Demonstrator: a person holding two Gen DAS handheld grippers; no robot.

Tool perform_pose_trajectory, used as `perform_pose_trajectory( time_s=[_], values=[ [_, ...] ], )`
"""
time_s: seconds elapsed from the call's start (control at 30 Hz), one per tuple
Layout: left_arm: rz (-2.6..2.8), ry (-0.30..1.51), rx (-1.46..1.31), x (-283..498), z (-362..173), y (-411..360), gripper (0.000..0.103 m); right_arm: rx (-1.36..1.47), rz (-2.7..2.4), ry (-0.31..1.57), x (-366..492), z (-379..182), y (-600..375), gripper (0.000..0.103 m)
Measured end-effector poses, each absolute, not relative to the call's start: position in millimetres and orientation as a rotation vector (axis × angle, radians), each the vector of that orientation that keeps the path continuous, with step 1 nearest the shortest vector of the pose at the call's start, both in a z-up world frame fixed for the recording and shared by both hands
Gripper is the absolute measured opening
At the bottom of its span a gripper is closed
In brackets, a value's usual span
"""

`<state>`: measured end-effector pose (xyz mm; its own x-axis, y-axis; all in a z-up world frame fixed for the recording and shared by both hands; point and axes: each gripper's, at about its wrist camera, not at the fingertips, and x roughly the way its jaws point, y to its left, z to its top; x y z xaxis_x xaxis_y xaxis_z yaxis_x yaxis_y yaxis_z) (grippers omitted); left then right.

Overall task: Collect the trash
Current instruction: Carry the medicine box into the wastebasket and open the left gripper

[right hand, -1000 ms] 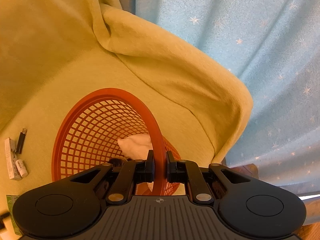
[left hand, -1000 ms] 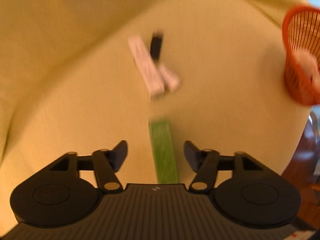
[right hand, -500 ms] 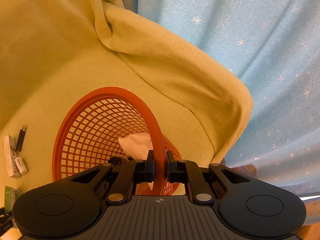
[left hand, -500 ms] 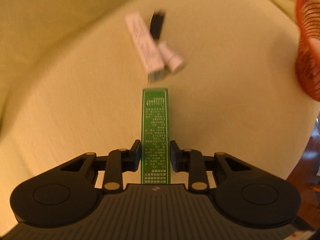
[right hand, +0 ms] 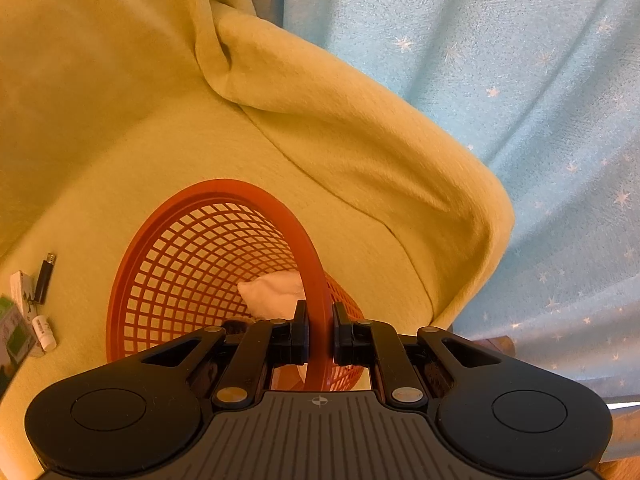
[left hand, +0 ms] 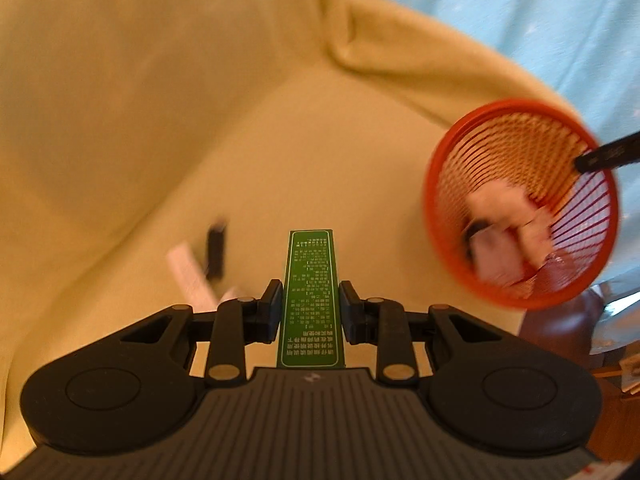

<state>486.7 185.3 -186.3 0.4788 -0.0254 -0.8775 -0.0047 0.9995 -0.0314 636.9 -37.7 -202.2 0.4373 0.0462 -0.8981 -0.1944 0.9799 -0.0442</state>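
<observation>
On the yellow blanket [left hand: 120,120] at left lie a white box [left hand: 188,276] and a dark stick-shaped item [left hand: 215,254], both blurred. The left gripper [left hand: 309,306] has its fingers clamped on a green box [left hand: 310,288], held above the blanket. At right, the right gripper [right hand: 320,332] pinches the rim of the orange basket [right hand: 200,240], which holds white crumpled trash [right hand: 272,292]

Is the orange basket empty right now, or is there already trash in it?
Not empty. The orange basket holds white crumpled pieces and other blurred bits; what they are, cannot tell. The right tool grips its rim.
</observation>
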Motion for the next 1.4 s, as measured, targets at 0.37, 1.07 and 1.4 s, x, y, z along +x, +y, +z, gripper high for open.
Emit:
perform_pose_trajectory(
  time_s=[0.37,1.07,1.4],
  values=[
    [-0.172,1.013,-0.021,531,-171,140,0.025,-0.163,0.172,1.119,646,-201,-35,0.007],
    [-0.356,1.005,0.023,570,-154,91,0.025,-0.18,0.202,1.131,653,-201,-35,0.007],
    [-0.391,1.041,0.018,585,-158,77,0.025,-0.185,0.208,1.129,651,-201,-34,0.007]
  ],
)
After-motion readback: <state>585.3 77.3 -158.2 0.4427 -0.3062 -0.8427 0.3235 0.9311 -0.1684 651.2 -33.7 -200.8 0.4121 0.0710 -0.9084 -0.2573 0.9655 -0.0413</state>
